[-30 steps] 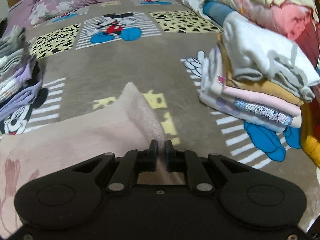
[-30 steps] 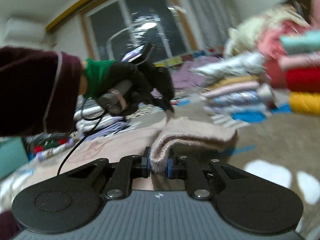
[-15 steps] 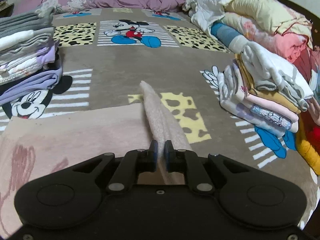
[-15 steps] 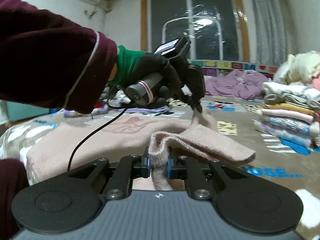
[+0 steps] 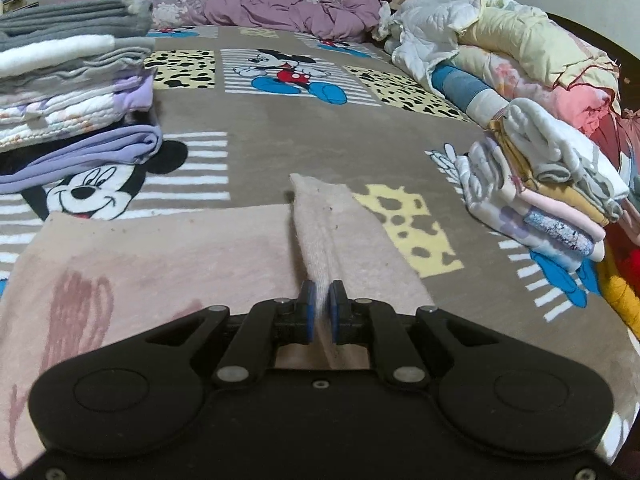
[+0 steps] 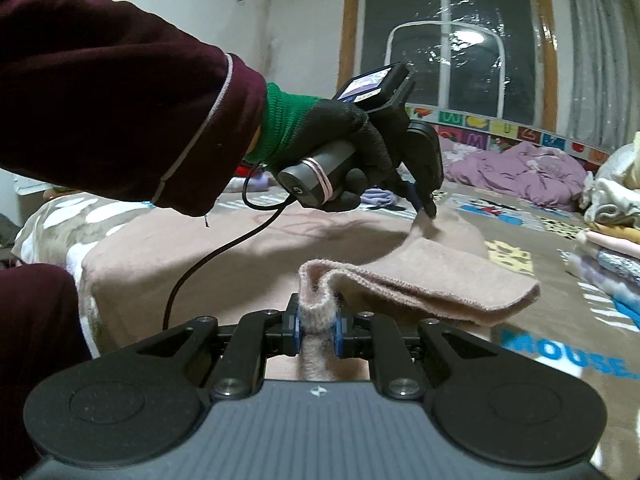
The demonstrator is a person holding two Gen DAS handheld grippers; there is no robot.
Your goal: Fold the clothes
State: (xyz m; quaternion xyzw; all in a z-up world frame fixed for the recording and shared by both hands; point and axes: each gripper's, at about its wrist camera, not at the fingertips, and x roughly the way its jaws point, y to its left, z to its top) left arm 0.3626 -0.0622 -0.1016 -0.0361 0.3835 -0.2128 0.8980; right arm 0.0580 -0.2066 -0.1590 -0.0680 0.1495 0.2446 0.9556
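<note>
A pale pink sweater [image 5: 160,264] with a dark pink print lies spread on the Mickey Mouse blanket [image 5: 280,136]. My left gripper [image 5: 319,314] is shut on a raised fold of its sleeve [image 5: 332,232], which runs forward from the jaws. In the right wrist view my right gripper [image 6: 316,330] is shut on the sleeve's knit cuff edge [image 6: 316,284], and the sleeve [image 6: 432,276] drapes to the right. The left gripper [image 6: 426,208], held by a gloved hand, pinches the same sleeve farther back.
A stack of folded grey, white and purple clothes [image 5: 68,92] stands at the left. Another folded stack [image 5: 548,196] and piled bedding [image 5: 512,48] line the right side. A crumpled purple quilt [image 5: 280,4] lies at the back. A black cable [image 6: 224,252] hangs from the left gripper.
Both grippers have kept hold of the sleeve. The left gripper has dropped lower and levelled out, so the sleeve fold now stretches forward along the sweater's right edge. The right view has steadied.
</note>
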